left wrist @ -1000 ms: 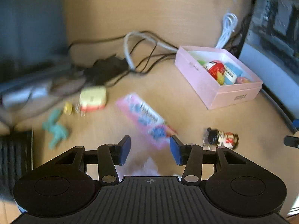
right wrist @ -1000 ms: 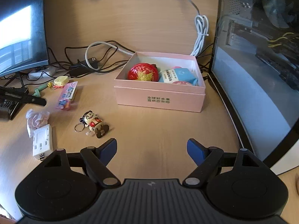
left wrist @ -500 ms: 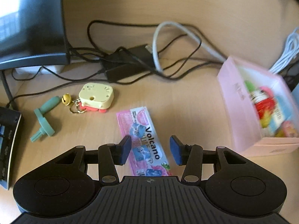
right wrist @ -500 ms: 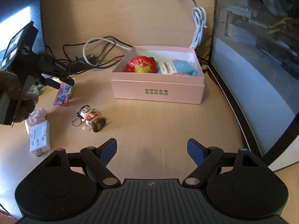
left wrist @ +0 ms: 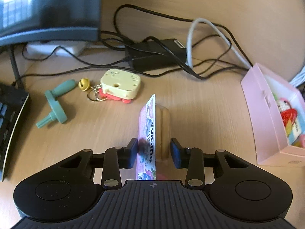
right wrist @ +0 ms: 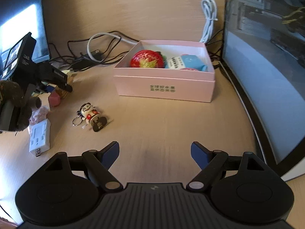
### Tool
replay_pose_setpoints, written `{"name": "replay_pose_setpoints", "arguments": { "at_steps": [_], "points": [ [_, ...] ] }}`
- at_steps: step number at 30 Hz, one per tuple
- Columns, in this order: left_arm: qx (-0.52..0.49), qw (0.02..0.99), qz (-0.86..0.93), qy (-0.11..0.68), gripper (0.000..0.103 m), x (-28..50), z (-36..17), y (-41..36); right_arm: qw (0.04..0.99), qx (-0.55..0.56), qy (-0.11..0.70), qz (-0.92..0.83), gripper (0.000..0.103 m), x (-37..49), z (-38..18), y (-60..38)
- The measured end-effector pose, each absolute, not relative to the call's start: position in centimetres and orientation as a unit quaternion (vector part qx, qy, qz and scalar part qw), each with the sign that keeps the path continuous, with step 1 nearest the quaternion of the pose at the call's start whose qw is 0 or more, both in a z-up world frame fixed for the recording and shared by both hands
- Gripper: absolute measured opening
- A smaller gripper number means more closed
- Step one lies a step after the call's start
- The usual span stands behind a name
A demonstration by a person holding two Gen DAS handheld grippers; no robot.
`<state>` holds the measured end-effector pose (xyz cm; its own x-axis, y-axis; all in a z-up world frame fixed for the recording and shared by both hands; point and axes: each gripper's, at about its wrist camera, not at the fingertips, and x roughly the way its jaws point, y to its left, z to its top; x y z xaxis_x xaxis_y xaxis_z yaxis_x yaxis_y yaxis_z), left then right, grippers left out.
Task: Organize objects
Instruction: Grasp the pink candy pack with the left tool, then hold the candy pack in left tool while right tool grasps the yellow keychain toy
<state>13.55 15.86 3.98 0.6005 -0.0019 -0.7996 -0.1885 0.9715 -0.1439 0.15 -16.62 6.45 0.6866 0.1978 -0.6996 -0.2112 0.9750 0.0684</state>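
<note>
Lying under cables (left wrist: 152, 43), the wooden desk (left wrist: 200, 110); left jaws half-open around a tilted packet (left wrist: 147, 133), right jaws wide, empty.

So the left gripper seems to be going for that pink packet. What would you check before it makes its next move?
1. Packet between the left gripper fingers: ok.
2. Grip closed on packet: not ok; the packet stands on edge against the left finger, with a gap to the right one.
3. Packet lifted off the desk: cannot tell.
4. Room in the pink box: ok; space shows beside the red ball.
5. Right gripper out of the way: ok, open and empty.
6. Cables clear of the packet: ok.
</note>
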Motion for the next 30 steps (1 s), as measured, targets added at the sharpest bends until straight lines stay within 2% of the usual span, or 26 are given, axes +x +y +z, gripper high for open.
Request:
{"name": "replay_pose_setpoints", "arguments": {
  "at_steps": [4, 7, 13, 19, 25, 27, 29, 30],
  "points": [
    [-0.111, 0.889, 0.03, 0.443, 0.039, 13.1, 4.2, 16.7, 0.915, -0.017, 0.384, 0.121, 0.083, 0.4, 6.2, -16.2],
    [-0.102, 0.898, 0.02, 0.428, 0.026, 11.9, 5.2, 16.9, 0.913, -0.018, 0.388, 0.129, 0.083, 1.2, 6.2, -15.9],
    [-0.145, 0.902, -0.013, 0.405, 0.026, 6.5, 8.2, 19.4, 0.907, -0.025, 0.375, 0.19, 0.083, 5.2, 7.4, -12.2],
    [-0.201, 0.9, -0.014, 0.386, 0.026, -1.1, 10.4, 23.6, 0.893, -0.029, 0.354, 0.278, 0.083, 10.8, 9.0, -2.4],
    [-0.267, 0.893, 0.01, 0.361, 0.026, -5.2, 10.1, 28.5, 0.869, -0.074, 0.344, 0.348, 0.082, 15.3, 7.8, 11.9],
    [-0.29, 0.892, 0.017, 0.347, 0.026, -6.1, 9.9, 30.1, 0.86, -0.108, 0.335, 0.37, 0.073, 15.7, 6.9, 16.3],
    [-0.307, 0.888, 0.024, 0.343, 0.026, -6.5, 9.6, 31.5, 0.846, -0.142, 0.342, 0.383, 0.05, 16.3, 5.7, 19.9],
    [-0.31, 0.887, 0.026, 0.342, 0.026, -6.7, 9.4, 32.0, 0.842, -0.154, 0.348, 0.382, 0.046, 16.6, 5.1, 21.3]
  ]
}}
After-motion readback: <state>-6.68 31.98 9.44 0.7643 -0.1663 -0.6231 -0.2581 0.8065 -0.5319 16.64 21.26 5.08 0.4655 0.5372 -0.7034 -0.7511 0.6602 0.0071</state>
